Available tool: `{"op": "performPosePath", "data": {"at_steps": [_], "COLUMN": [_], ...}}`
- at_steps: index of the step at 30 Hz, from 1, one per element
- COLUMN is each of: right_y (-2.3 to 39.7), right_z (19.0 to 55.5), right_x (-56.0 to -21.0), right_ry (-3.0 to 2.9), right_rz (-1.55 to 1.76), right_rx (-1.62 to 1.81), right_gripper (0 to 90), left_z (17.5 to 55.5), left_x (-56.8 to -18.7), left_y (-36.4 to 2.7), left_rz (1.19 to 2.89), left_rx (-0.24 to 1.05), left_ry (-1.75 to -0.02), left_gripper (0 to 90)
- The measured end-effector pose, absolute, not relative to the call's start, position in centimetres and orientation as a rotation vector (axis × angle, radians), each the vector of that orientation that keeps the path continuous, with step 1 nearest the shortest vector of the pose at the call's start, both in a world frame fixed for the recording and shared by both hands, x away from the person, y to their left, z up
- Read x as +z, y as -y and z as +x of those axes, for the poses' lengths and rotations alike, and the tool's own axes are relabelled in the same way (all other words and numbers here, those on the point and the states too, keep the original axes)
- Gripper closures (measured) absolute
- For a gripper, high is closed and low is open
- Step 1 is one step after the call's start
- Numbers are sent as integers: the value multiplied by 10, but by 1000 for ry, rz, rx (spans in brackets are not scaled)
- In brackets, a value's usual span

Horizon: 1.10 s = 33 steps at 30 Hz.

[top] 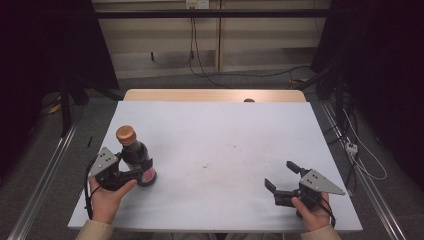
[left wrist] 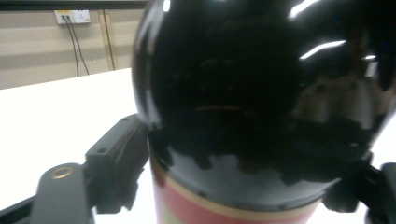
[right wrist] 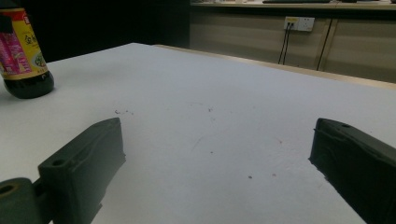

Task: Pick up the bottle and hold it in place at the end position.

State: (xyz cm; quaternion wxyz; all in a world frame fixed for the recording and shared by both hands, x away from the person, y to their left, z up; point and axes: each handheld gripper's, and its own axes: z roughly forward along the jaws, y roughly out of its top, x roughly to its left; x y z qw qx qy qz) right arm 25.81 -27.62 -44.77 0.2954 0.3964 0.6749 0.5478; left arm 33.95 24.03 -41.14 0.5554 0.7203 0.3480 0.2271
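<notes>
A dark sauce bottle [top: 137, 156] with a brown cap [top: 126, 134] and a red and yellow label stands at the table's front left, leaning slightly. My left gripper [top: 134, 173] is shut on its lower body, one jaw on each side. In the left gripper view the glossy black bottle [left wrist: 261, 93] sits close up between the two black fingers [left wrist: 116, 163]. My right gripper [top: 279, 174] is held low over the front right of the table, open with nothing in it. In the right gripper view that gripper [right wrist: 217, 135] has its jaws wide apart, and the bottle [right wrist: 23, 56] stands far to the left.
The white table top [top: 215, 125] carries a few small dark specks [top: 206, 165] near its middle. A wooden edge [top: 200, 95] runs along the back. Cables [top: 200, 65] lie on the floor behind, and metal rails [top: 45, 175] flank both sides.
</notes>
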Motion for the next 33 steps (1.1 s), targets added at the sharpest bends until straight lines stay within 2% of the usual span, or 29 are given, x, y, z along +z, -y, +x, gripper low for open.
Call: {"op": "performPosePath", "data": {"at_steps": [10, 33], "right_y": [276, 276], "right_z": [258, 260], "right_x": [-447, -447], "right_ry": [-1798, -1800], "right_rz": [1048, 1042], "right_rx": [1457, 1461], "right_gripper": [22, 22], "left_z": [340, 344], "left_x": [-410, -396], "left_y": [-236, -224], "left_rz": [1717, 1679], "left_rx": [568, 594], "left_ry": [-790, -775], "left_gripper": [290, 302]}}
